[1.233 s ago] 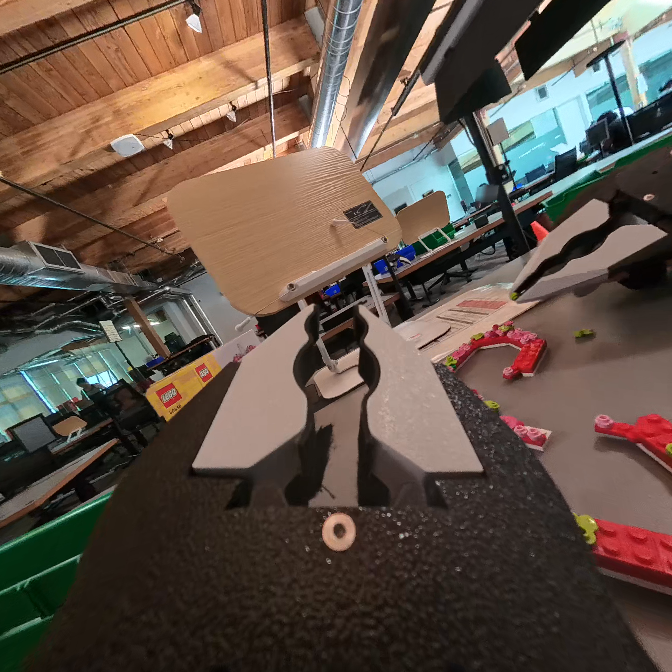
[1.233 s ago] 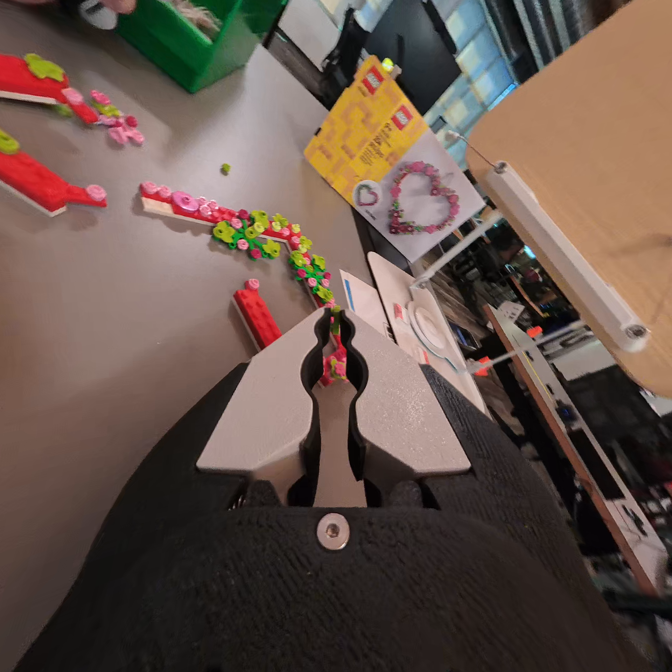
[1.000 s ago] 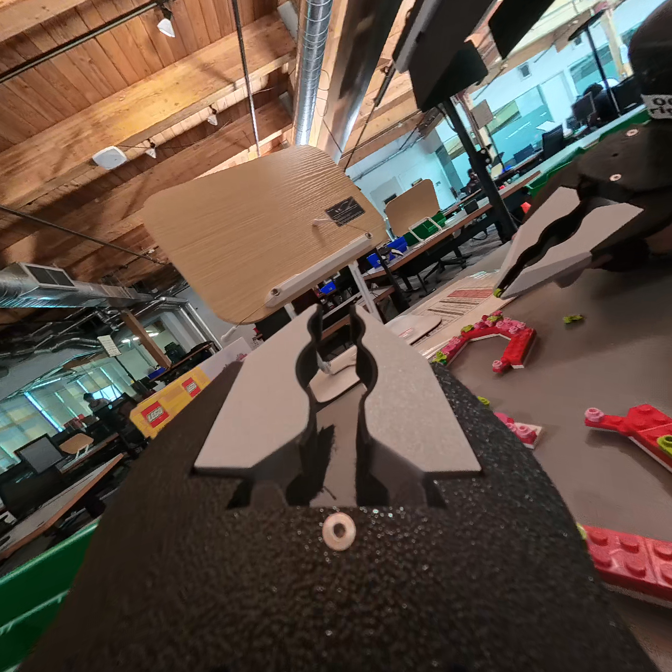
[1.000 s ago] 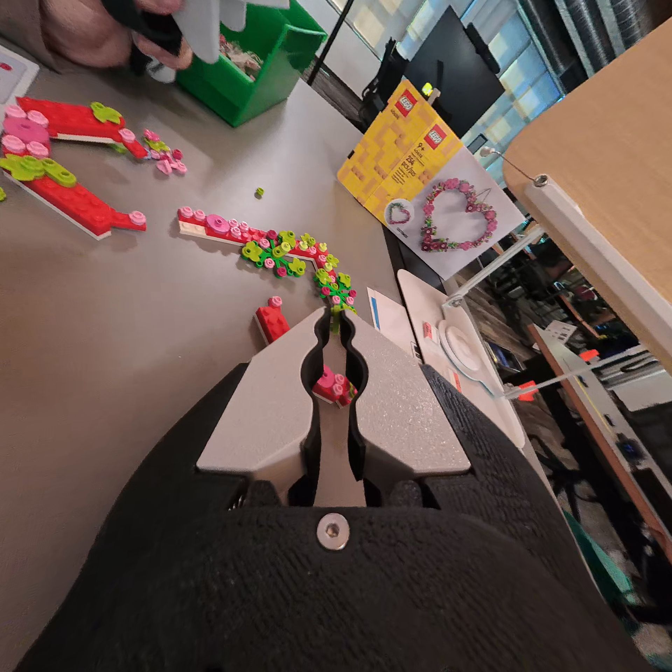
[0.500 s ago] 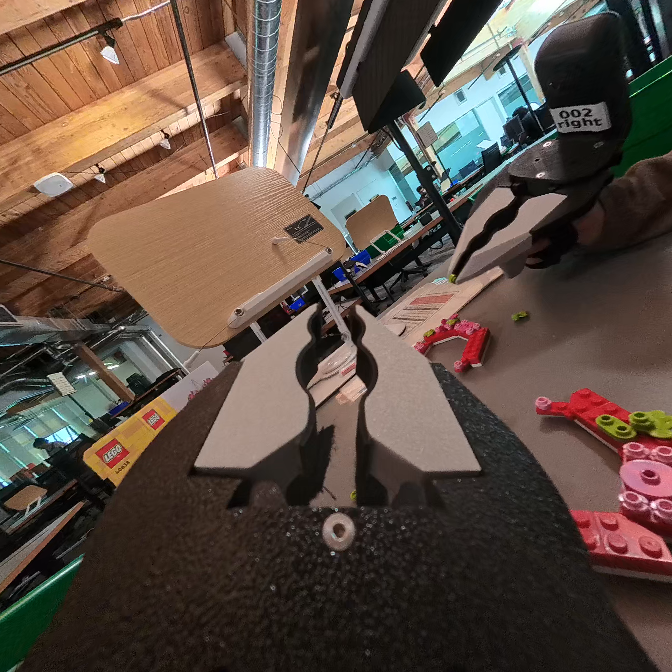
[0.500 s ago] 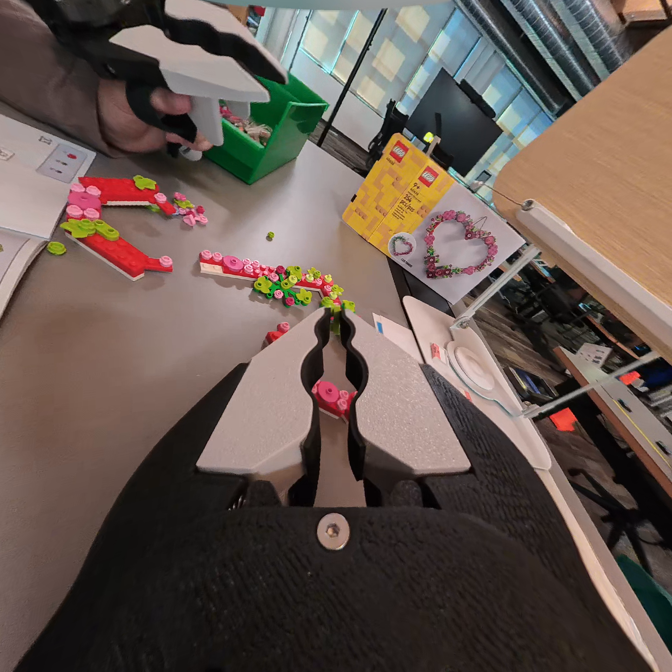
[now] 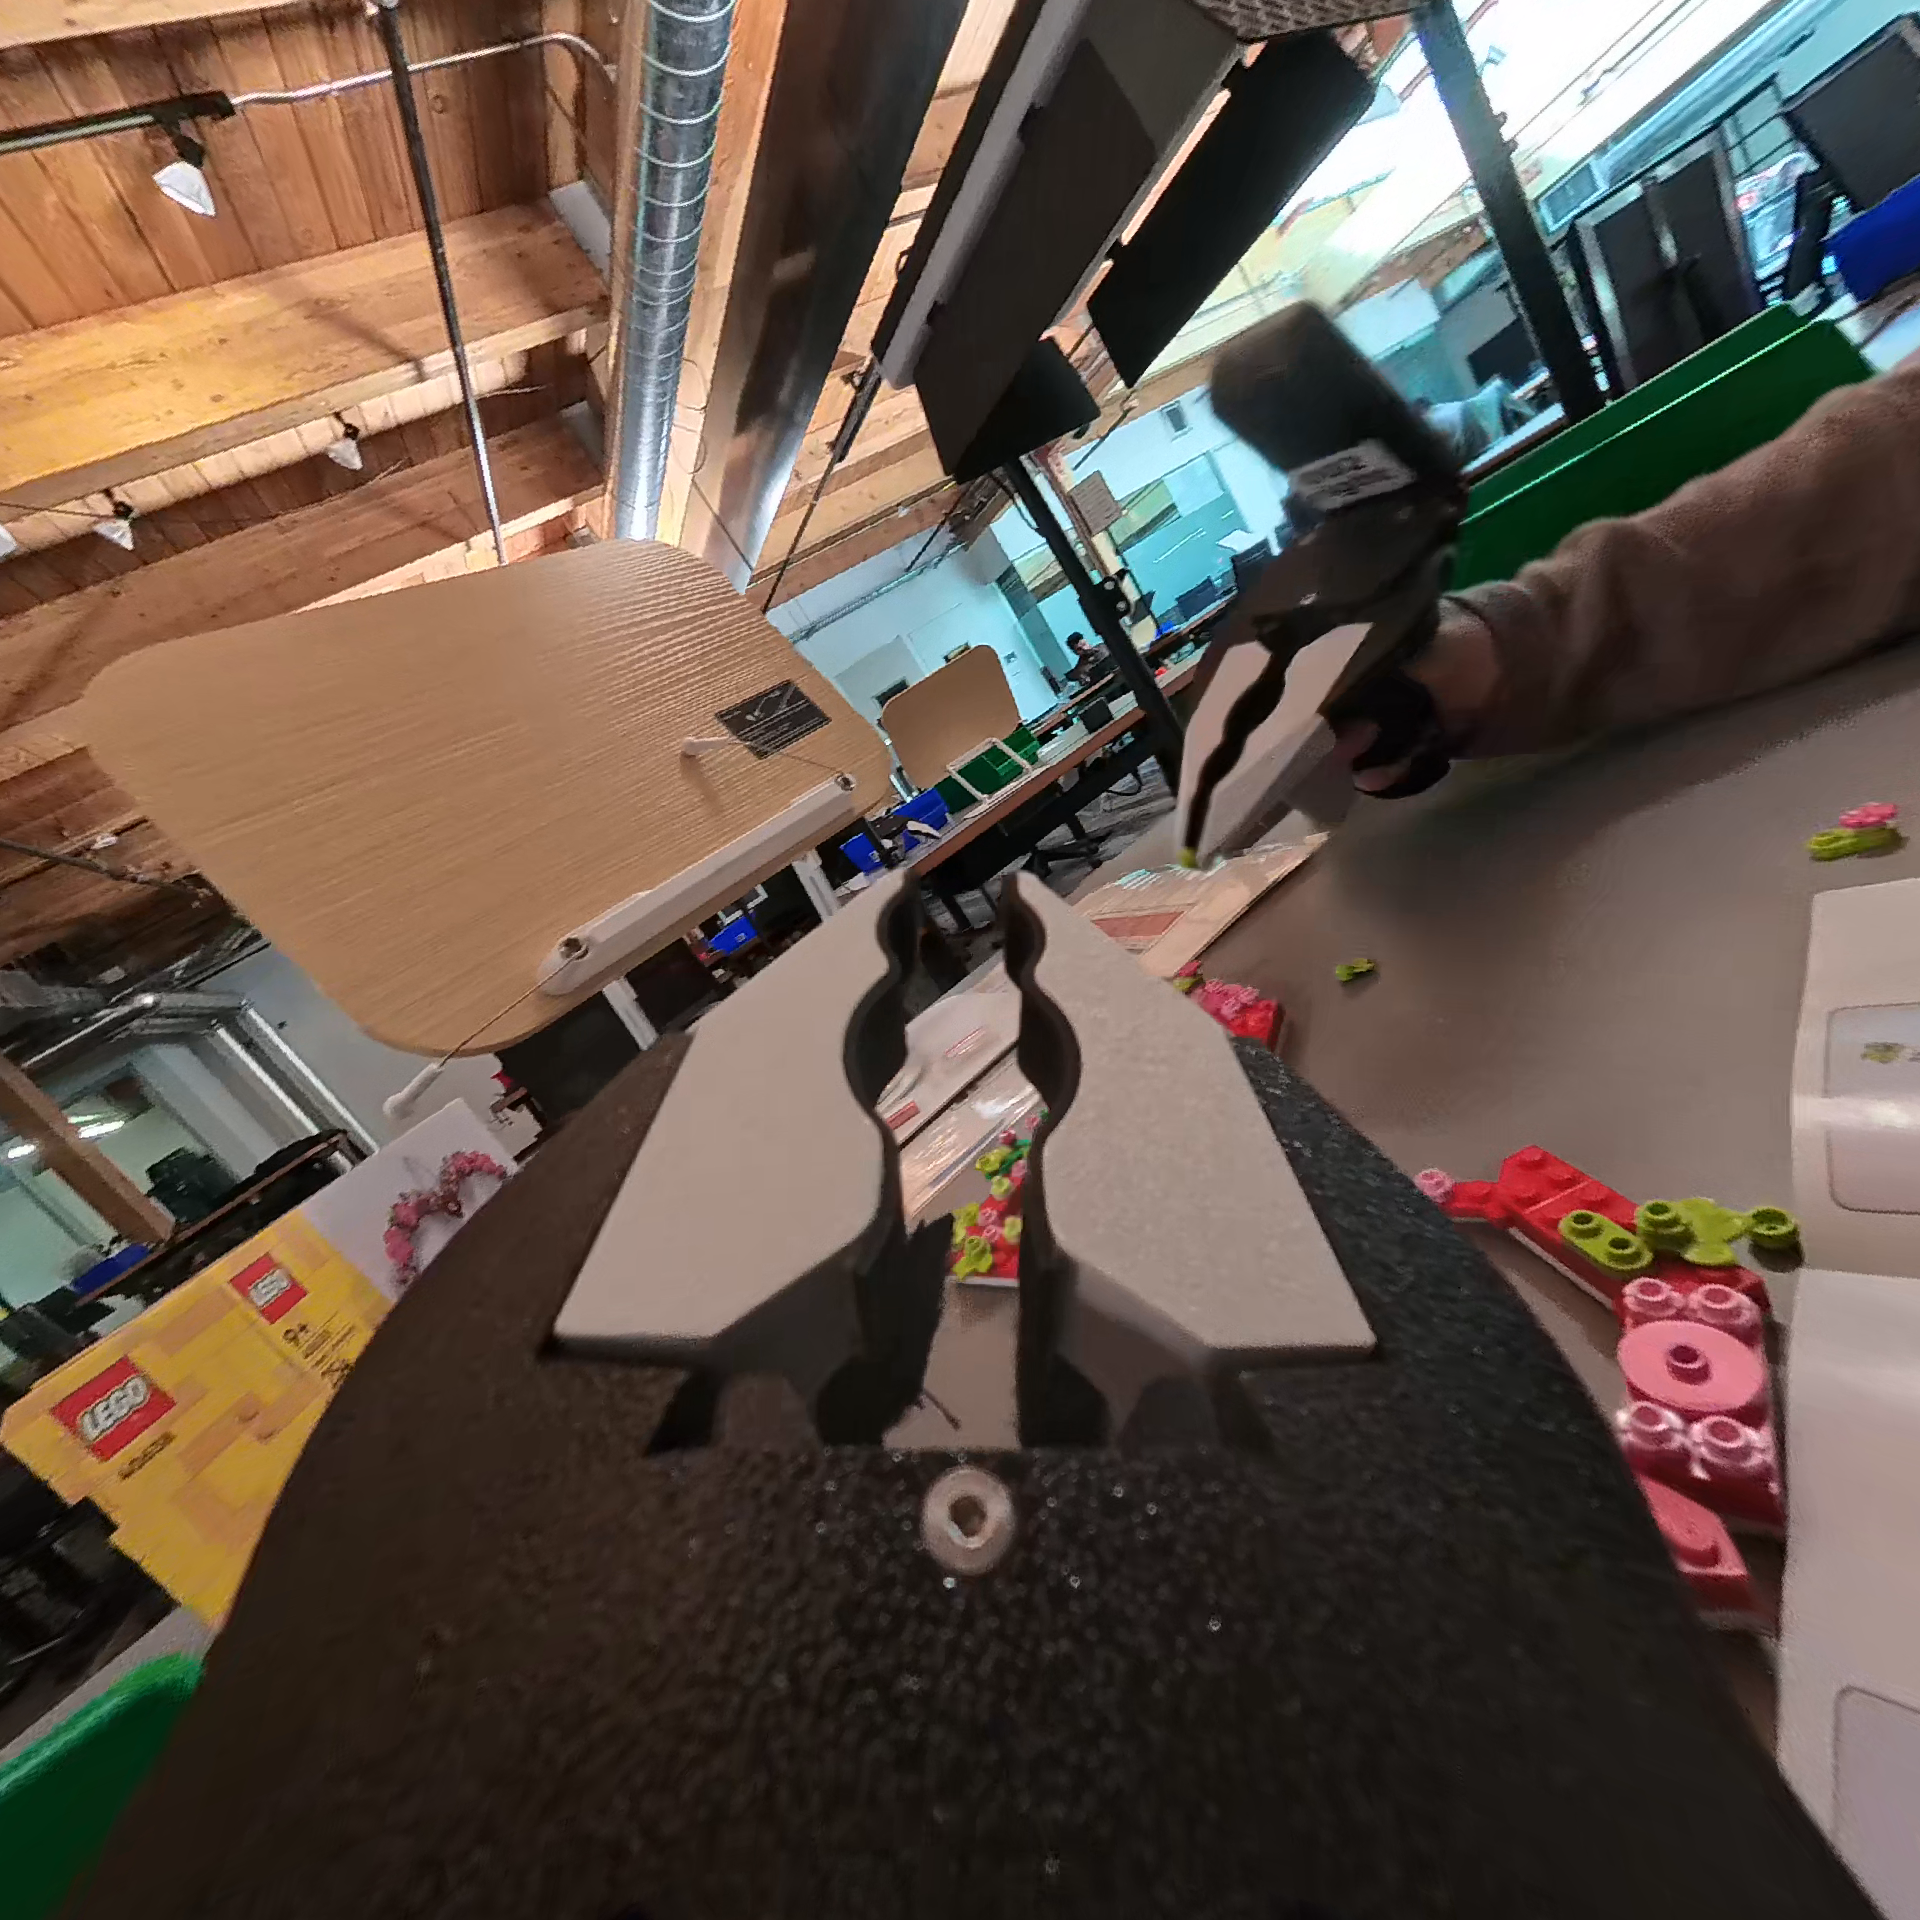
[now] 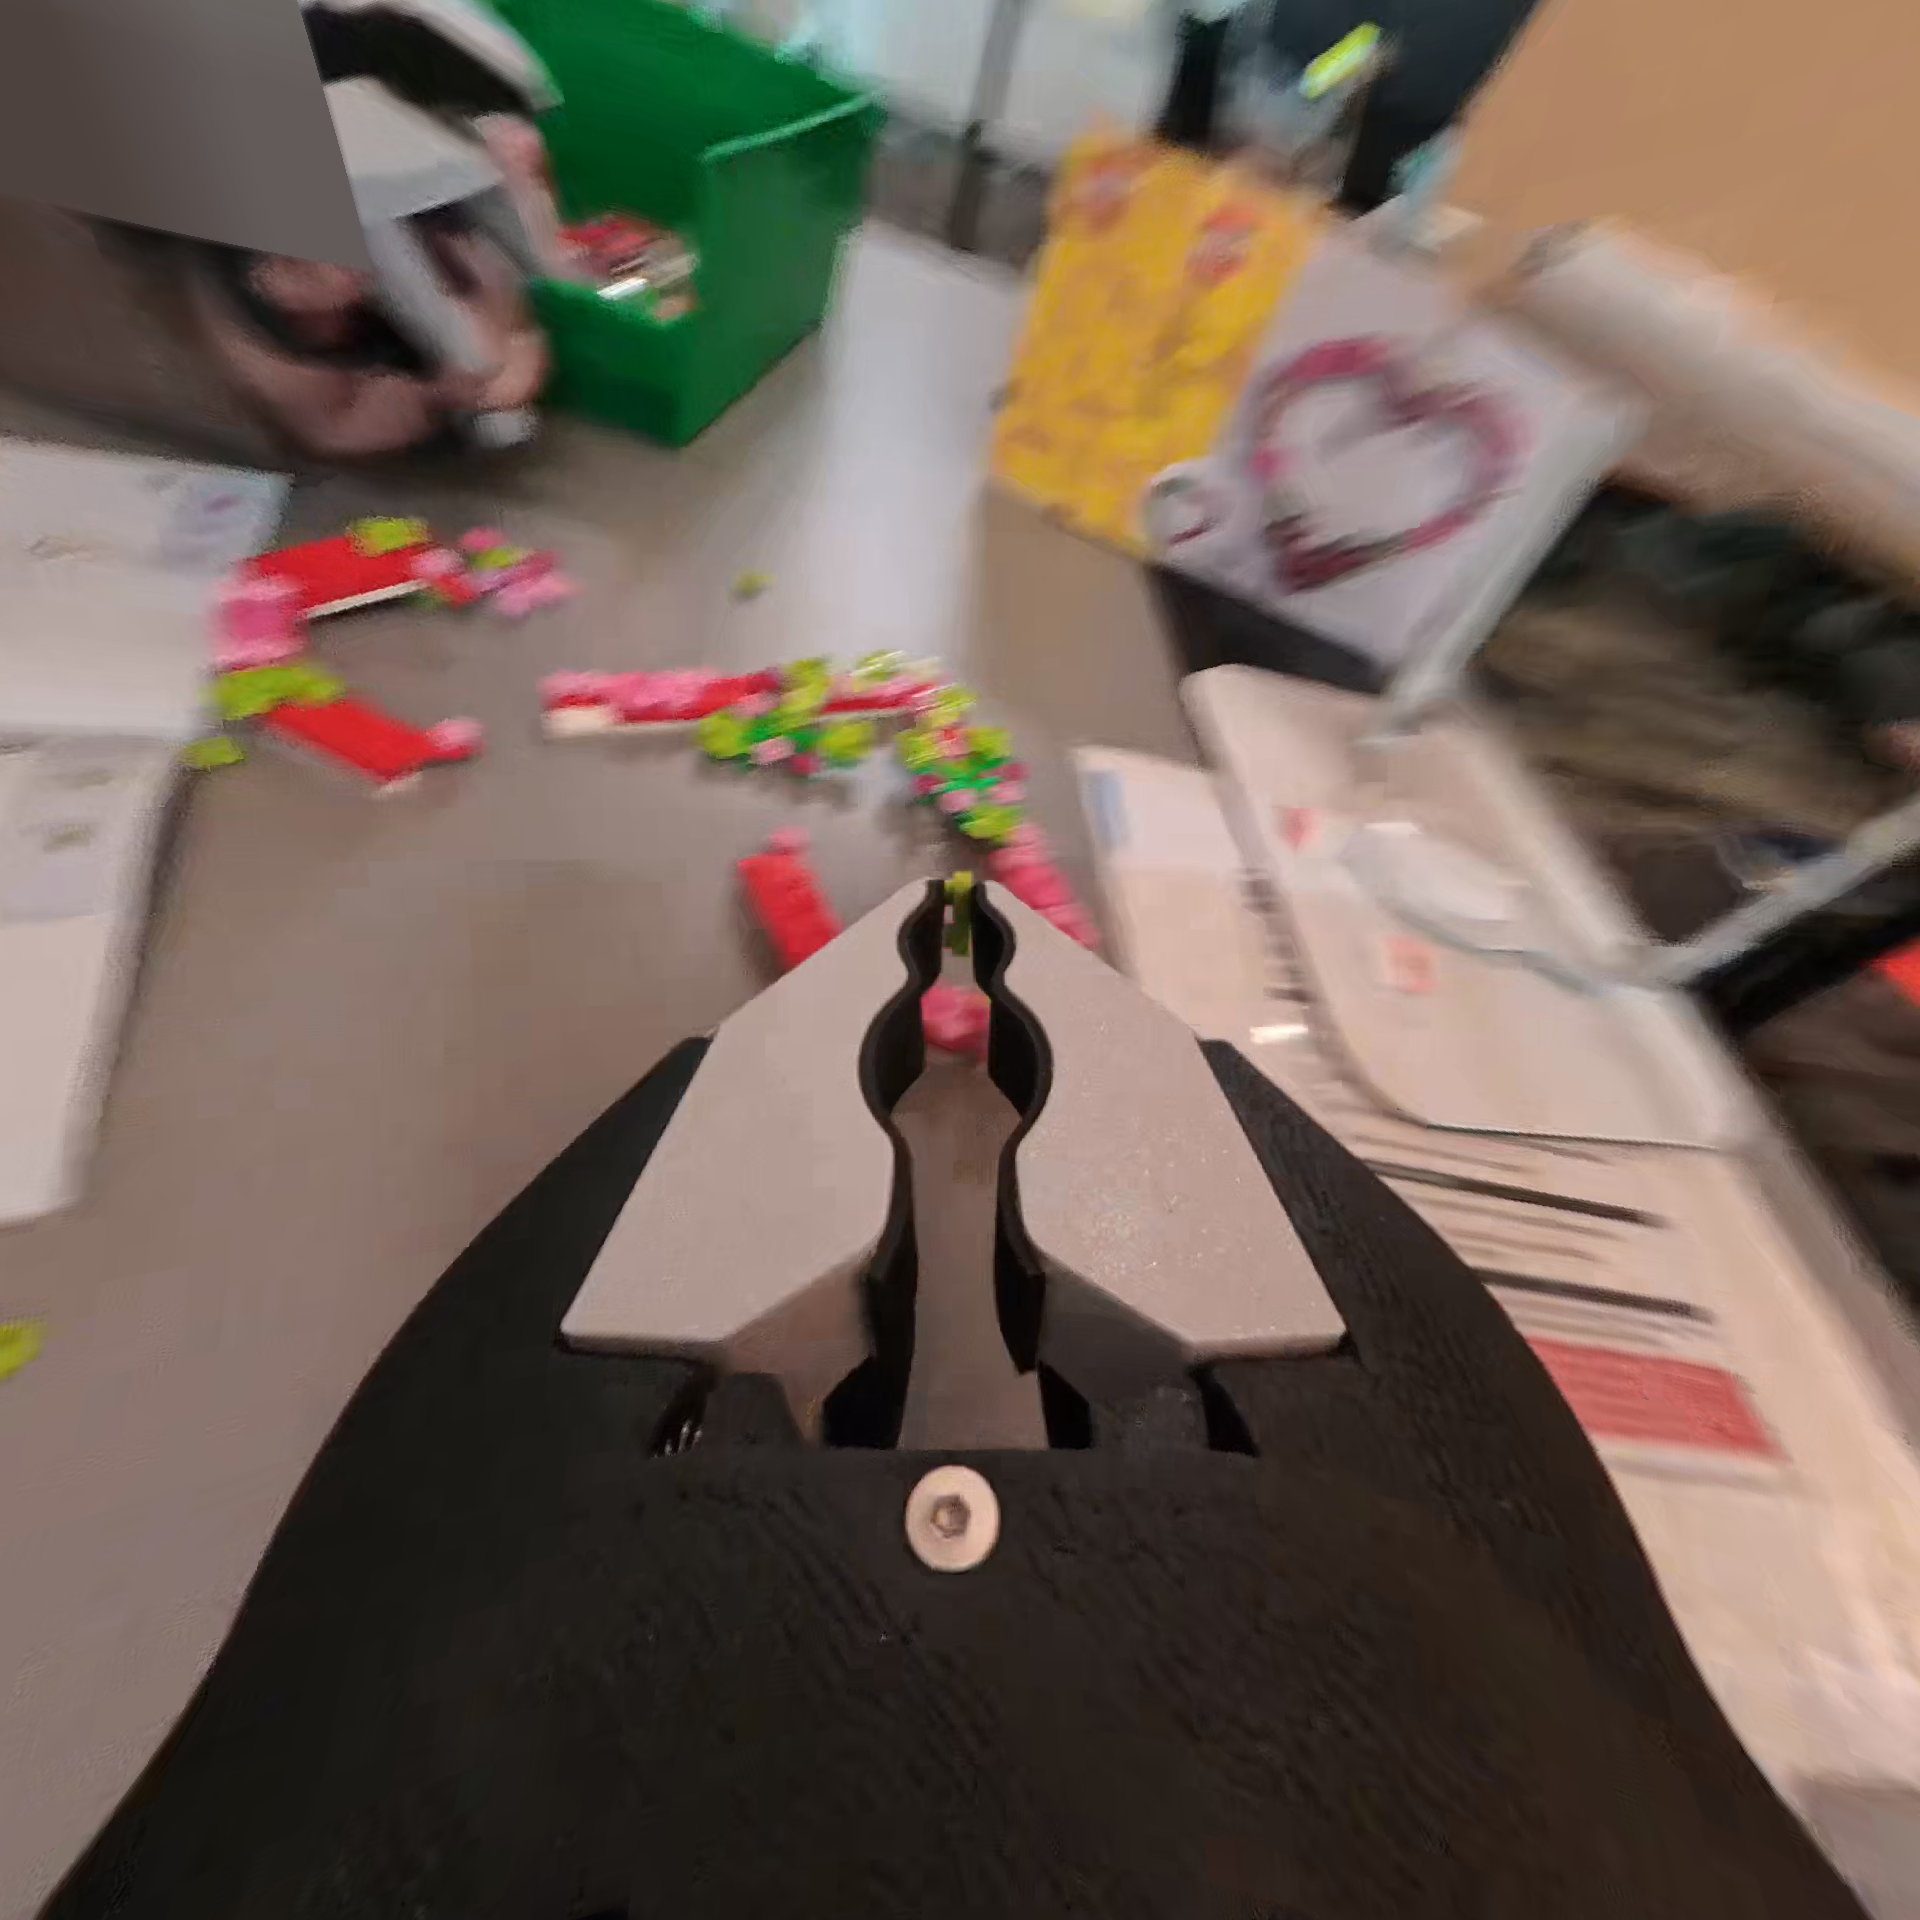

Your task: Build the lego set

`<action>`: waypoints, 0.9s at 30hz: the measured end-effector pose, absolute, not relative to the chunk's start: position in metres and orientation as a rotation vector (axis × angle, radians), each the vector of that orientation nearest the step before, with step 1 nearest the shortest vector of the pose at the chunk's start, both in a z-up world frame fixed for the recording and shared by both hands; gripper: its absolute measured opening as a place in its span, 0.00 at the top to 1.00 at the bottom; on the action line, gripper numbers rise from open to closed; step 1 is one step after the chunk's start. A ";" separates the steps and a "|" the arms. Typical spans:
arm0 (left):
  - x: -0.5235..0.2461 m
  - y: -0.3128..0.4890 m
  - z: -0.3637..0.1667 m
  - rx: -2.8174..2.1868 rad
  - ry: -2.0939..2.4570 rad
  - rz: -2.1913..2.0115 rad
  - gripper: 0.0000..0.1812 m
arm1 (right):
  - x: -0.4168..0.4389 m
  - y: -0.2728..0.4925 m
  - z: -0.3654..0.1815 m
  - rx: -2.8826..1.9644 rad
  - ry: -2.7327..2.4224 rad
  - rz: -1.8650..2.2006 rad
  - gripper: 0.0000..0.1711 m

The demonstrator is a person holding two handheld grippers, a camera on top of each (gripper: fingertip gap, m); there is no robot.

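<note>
the right gripper [image 8: 958, 902], two grey wavy-edged fingers on a black body, is pinched on a small lime-green lego piece [image 8: 958, 912] at its very tips, at about 12 o'clock of its own body in the right wrist view; that view is smeared with motion blur, so the piece's shape cannot be told. in the left wrist view the same gripper [image 7: 1195, 847] shows at about 1 o'clock, pointing down at the grey tabletop [image 7: 1558, 987] with the green bit at its tips, just over the edge of a paper instruction sheet [image 7: 1174, 909]; whether it touches the sheet cannot be told. the left gripper [image 7: 961, 896], same build, has its fingers apart with a clear gap and nothing between them, tilted up above the table. past its tips at about 12 o'clock in the right wrist view lies a curved red, pink and green flowered lego strip [image 8: 790, 707], with a short red brick [image 8: 790, 906] just beside the right gripper's left finger. at about 10 o'clock lie two red lego sections with pink and lime studs [image 8: 343, 644], next to white booklet pages [image 8: 94, 623]. a green plastic bin [image 8: 707, 239] stands at about 11 o'clock, and a yellow and white lego box with a heart wreath picture [image 8: 1299, 416] stands at about 1 o'clock near the table's far edge.
</note>
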State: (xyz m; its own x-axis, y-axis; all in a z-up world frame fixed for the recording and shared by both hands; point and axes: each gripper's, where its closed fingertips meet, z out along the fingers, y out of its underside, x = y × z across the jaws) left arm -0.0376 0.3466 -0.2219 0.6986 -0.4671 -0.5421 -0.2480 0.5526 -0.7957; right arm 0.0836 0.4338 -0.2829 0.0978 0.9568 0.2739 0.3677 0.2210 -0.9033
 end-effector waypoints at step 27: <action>0.014 0.328 -0.239 -0.922 1.065 -0.265 0.95 | 0.090 0.357 -0.344 -1.535 -2.174 0.817 0.89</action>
State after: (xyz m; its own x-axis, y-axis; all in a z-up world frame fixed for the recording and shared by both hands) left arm 0.0135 0.3278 -0.2391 0.4945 -0.5955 -0.6332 -0.2294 0.6132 -0.7559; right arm 0.0904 0.3568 -0.3442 -0.3480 0.9366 -0.0399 0.7311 0.2445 -0.6370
